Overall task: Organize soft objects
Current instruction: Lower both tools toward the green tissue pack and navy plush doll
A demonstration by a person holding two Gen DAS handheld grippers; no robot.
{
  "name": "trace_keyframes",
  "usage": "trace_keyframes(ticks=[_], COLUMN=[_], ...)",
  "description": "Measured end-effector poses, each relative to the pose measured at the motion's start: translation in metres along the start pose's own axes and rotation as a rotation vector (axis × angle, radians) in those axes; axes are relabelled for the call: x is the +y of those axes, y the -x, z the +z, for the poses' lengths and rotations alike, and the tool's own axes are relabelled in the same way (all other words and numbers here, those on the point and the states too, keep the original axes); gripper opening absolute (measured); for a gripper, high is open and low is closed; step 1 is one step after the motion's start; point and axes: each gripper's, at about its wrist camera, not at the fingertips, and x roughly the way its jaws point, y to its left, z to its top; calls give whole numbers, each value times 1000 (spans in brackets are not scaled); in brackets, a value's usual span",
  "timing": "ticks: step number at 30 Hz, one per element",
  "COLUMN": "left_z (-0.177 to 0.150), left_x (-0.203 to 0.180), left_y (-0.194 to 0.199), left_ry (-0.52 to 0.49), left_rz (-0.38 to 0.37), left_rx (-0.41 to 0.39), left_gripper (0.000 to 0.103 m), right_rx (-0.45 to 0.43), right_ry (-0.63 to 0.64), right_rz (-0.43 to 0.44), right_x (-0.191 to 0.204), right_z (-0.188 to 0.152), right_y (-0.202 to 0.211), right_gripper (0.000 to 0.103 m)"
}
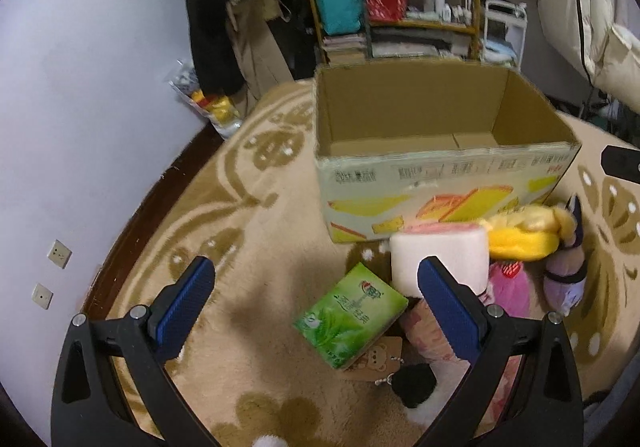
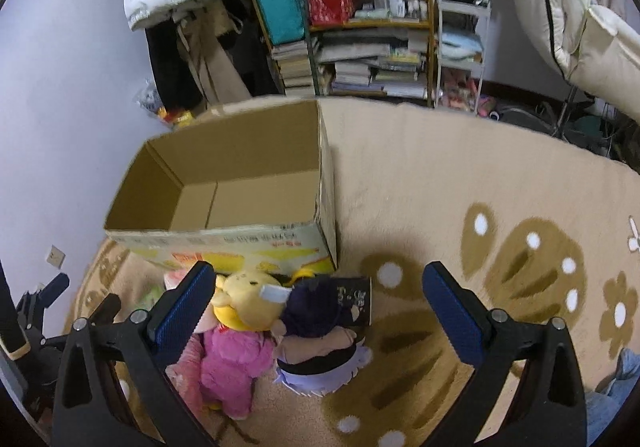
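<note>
left gripper (image 1: 316,303): jaws wide, empty, above the green tissue pack (image 1: 351,321) on the rug (image 1: 248,247).
right gripper (image 2: 320,303): jaws wide, empty, over the plush pile.
soft things: yellow plush (image 2: 248,301), pink plush (image 2: 236,363), purple-haired doll (image 2: 316,331), touching, just before the empty cardboard box (image 2: 224,191).
handling: likely light, squashy; pinch the doll's body, not its hair.

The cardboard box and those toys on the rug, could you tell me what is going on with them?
A person holds two grippers, both open and empty, above a pile of soft things on the rug. The left gripper hovers over a green tissue pack; the right gripper hovers over a yellow plush and a purple doll. The cardboard box behind them holds nothing yet.
</note>
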Motion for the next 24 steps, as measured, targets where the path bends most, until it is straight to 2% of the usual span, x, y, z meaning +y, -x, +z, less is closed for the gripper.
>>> trace_keyframes(ticks=[9, 11, 17, 24], left_z=[-14, -16, -20, -21], left_x=[-11, -14, -19, -19], left_y=[-39, -46, -62, -72], left_ry=[-20, -21, -18, 0], left_rz=[-32, -45, -56, -70], left_rx=[112, 133, 192, 215], left_gripper=[101, 101, 101, 101], right_rx=[115, 142, 161, 178], right_ry=[60, 47, 15, -18], right_rz=[-30, -29, -9, -2], right_x=[4, 0, -6, -12], right_z=[-11, -13, -13, -10], right_y=[-35, -41, -46, -53], right_gripper=[91, 84, 83, 83])
